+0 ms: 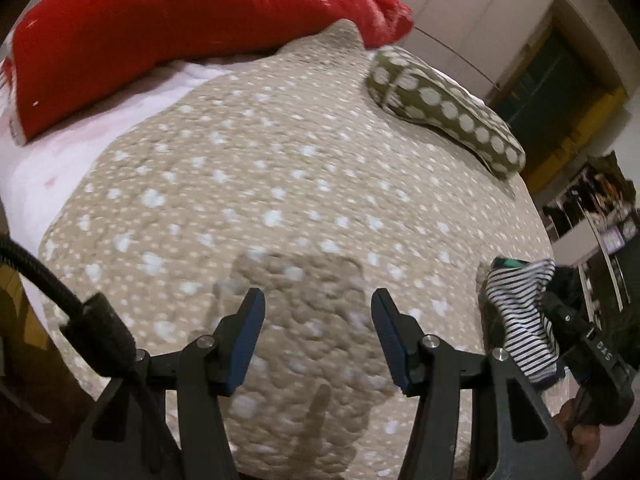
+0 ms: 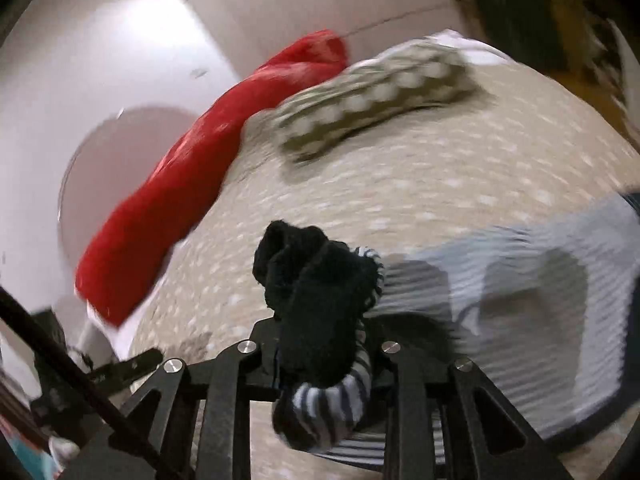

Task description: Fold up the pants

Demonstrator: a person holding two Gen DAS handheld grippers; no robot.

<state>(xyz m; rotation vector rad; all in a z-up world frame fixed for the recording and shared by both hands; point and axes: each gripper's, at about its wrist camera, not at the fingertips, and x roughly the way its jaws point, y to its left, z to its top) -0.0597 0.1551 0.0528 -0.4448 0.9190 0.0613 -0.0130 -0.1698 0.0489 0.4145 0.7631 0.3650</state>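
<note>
The left gripper [image 1: 318, 338] hangs with jaws wide and empty over a broad open stretch of the dotted bedspread [image 1: 280, 168], while the right gripper [image 2: 320, 344] has its jaws clamped on the striped pants [image 2: 320, 316]. These are bunched with a dark cuff, and trail rightward across the bed. Farther back lie one olive spotted cushion [image 1: 448, 110] and one long red pillow [image 1: 168, 28] by the bed's far edge.
</note>
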